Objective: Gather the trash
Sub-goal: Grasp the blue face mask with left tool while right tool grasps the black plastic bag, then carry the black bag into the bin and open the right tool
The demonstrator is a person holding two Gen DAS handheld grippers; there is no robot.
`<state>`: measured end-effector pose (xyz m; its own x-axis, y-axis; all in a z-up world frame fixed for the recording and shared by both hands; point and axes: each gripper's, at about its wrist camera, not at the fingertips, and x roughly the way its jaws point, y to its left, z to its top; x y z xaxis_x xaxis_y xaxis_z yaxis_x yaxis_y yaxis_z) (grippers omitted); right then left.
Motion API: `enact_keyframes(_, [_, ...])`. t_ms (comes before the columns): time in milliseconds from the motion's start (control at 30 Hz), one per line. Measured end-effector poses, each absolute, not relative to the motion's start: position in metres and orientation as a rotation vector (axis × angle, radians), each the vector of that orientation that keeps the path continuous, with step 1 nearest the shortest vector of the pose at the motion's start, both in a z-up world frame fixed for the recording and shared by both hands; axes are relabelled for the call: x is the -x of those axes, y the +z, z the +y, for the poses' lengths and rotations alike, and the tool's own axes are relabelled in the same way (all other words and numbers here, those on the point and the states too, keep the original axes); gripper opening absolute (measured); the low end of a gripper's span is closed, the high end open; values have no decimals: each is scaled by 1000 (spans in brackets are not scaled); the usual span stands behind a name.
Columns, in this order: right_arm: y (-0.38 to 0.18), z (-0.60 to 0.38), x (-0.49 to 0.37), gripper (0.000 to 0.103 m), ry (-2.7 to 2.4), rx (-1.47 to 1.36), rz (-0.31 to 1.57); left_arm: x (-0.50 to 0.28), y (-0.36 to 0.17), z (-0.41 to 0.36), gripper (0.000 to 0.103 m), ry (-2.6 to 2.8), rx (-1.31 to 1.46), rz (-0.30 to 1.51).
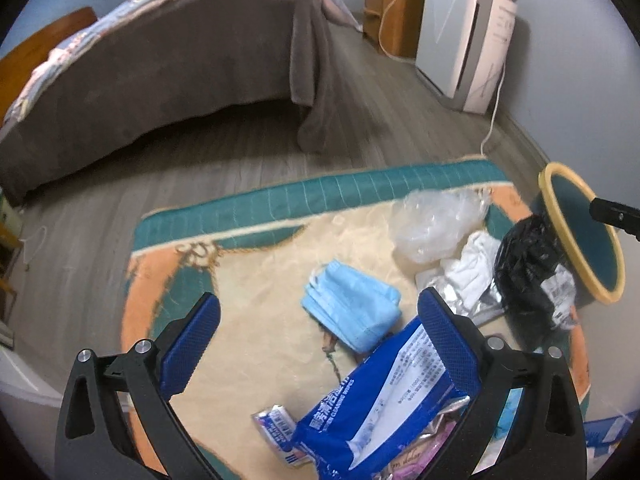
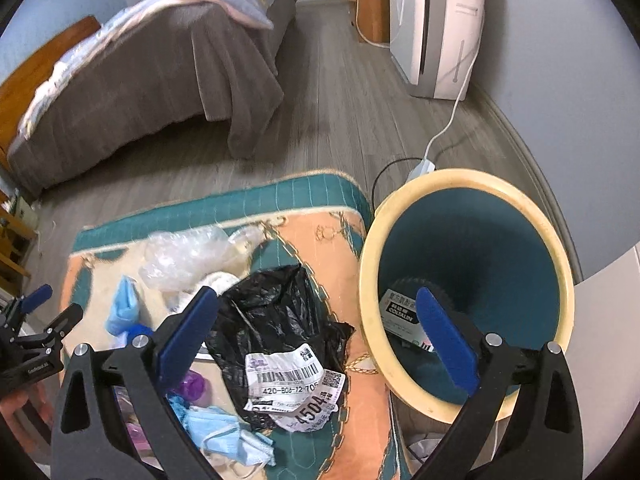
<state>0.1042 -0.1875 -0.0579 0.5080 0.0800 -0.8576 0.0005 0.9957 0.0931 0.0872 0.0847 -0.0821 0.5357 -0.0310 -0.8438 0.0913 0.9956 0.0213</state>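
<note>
Trash lies on a patterned rug [image 1: 248, 320]. My left gripper [image 1: 320, 320] is open above a blue wet-wipes packet [image 1: 384, 408], next to a blue face mask [image 1: 352, 308]. Clear plastic [image 1: 436, 224], white tissue [image 1: 476, 268] and a black plastic bag [image 1: 528, 268] lie further right. My right gripper [image 2: 316, 320] is open and empty, above the black bag [image 2: 276, 320] with its white shipping label [image 2: 296, 388]. The teal bin with a cream rim [image 2: 560, 264] stands right of the rug; a small box [image 2: 404, 312] lies inside it. More masks [image 2: 224, 432] lie at the rug's near edge.
A bed with a brown blanket [image 1: 180, 68] stands at the back left. A white appliance [image 1: 464, 40] and its cable [image 2: 452, 116] are along the right wall, with a wooden cabinet [image 1: 396, 12] behind. Grey wood floor [image 1: 240, 160] lies between the bed and the rug.
</note>
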Motion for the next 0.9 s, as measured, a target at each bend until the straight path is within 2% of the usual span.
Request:
enact_keyframes(267, [-99,-170,-114,97,79,-52,1158,-101,-116,74,98,-112,-104,1106])
enact_keyframes(433, [-114,-167,-113,85,87,-24,1207,-102,-131,80,92,-142,-66,1166])
enact_keyframes(467, [-114,-163,-112,80,94,1,1204,-102,-132,82,81,-160,-44,1176])
enact_keyframes(500, [-115,-161,-111,64,113,9,1207,-103,-133,83,75,-175,-28,1188])
enact_keyframes(533, [-119,-159,-111,56,143,-6,1234,-103,-136,84,65,-187,-16,1208])
enact_keyframes(600, [-127,-157,-110,42,154,2,1290,-103,-140,84,53,-200,-26,1230])
enact_keyframes(633, [-129,-155,-109,31,159,19,1299,-104,-141,83,41,-204,-38,1234])
enact_keyframes(667, [-128,-156,-109,29,168,8,1300,-103,-141,81,31,-211,-57,1234])
enact_keyframes(800, [-109,-161,-105,17,184,-55,1259,-101,-131,77,24,-231,-103,1187])
enact_keyframes(900, [-93,-169,-101,16,190,-69,1223,-97,-115,75,21,-220,-145,1126])
